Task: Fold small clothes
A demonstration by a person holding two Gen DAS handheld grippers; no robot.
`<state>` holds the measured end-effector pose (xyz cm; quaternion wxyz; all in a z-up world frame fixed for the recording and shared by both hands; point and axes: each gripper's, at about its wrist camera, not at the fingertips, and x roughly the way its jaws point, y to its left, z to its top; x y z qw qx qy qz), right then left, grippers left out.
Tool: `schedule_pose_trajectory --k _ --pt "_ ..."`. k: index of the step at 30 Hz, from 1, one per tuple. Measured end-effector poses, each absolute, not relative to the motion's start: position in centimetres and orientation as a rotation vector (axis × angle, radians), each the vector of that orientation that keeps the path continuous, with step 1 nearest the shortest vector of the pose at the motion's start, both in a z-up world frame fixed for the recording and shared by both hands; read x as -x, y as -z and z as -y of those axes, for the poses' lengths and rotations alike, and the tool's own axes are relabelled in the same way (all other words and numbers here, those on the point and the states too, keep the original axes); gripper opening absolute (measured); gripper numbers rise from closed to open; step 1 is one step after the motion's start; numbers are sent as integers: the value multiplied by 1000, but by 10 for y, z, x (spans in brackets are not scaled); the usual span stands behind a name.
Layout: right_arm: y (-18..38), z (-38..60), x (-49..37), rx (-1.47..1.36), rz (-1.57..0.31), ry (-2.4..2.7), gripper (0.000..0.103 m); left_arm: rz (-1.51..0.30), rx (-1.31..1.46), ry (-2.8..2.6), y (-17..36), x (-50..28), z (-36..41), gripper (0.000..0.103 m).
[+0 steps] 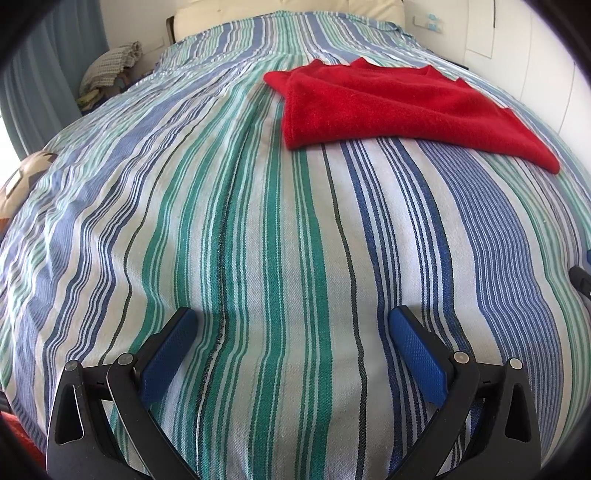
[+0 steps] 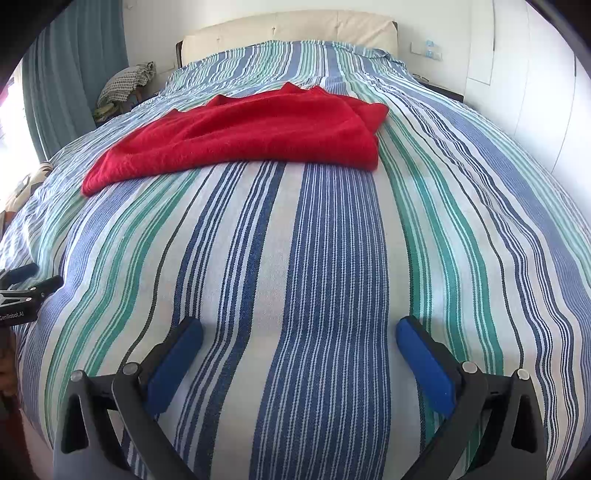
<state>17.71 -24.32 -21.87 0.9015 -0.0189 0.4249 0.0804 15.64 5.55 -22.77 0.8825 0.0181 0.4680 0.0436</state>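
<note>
A red knitted garment (image 1: 388,107) lies folded on the striped bedspread (image 1: 258,240), far ahead and to the right in the left wrist view. The right wrist view shows the same red garment (image 2: 251,133) ahead and slightly left. My left gripper (image 1: 293,321) hovers low over the bedspread, open, nothing between its blue pads (image 1: 173,350). My right gripper (image 2: 299,332) is open too, well short of the garment, with empty blue pads (image 2: 424,365). The left gripper's black body (image 2: 22,291) shows at the left edge of the right wrist view.
A cream headboard (image 2: 288,33) stands at the far end of the bed. A checked cloth bundle (image 2: 125,83) sits on a stand left of the bed, beside a teal curtain (image 2: 70,70). White cupboard doors (image 2: 524,74) run along the right.
</note>
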Motion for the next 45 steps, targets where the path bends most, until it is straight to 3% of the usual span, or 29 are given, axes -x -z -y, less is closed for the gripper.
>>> schedule_pose_trajectory --k 45 --pt "219 242 -177 43 -874 -164 103 -965 -49 -91 227 -157 -53 102"
